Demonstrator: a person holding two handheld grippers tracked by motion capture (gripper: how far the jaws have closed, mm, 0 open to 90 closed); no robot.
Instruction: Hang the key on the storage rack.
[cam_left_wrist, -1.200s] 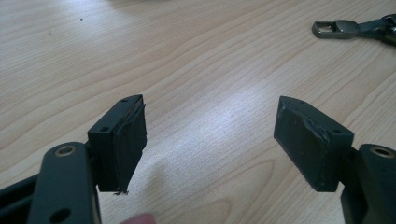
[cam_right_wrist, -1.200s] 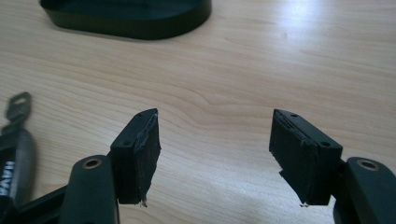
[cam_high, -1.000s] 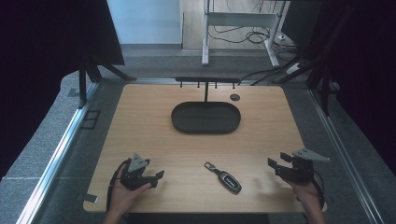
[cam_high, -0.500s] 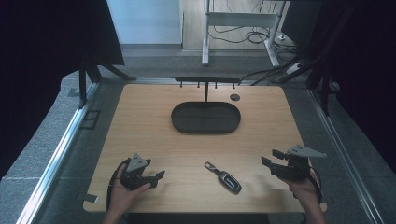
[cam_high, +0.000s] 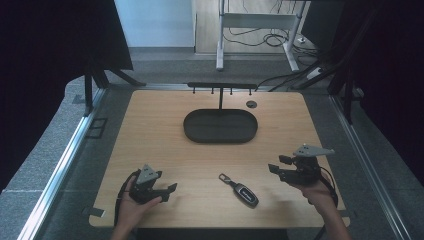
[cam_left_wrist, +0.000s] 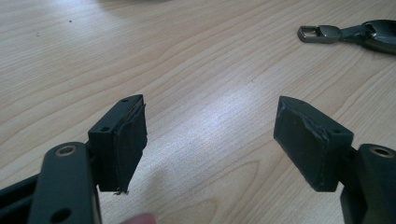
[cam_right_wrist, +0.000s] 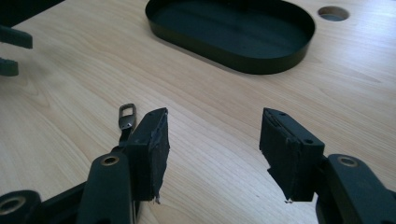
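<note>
Pale wood grain covers the worktop (cam_high: 165, 145), which stands on grey carpet with dark curtains on both sides. At twelve o'clock from its centre sits a black oval tray (cam_high: 220, 126), shallow, smooth-walled and matte; behind it stands a thin black rack with small pegs (cam_high: 220, 86), and a round cable hole (cam_high: 251, 104) lies just to the tray's right.

At about six o'clock on the worktop, near the front edge, lies a car key fob (cam_high: 244, 192): a dark, glossy, rounded body with a short strap ending in a rectangular metal loop (cam_high: 223, 176). Its long axis runs from ten o'clock, loop end, to four o'clock, body end.

From the right gripper (cam_high: 278, 166) the fob lies at about eight o'clock, near it; from the left gripper (cam_high: 169, 192) it lies at three o'clock, farther off. The right hand looks better placed for the pick, though it would have to swing back and down towards the body.

Both grippers stand with their jaws wide apart and nothing between them, hovering over bare wood. Each jaw carries a black rubbery pad (cam_right_wrist: 157, 149) with frayed edges, soft enough, I judge, to hold the slick fob.
</note>
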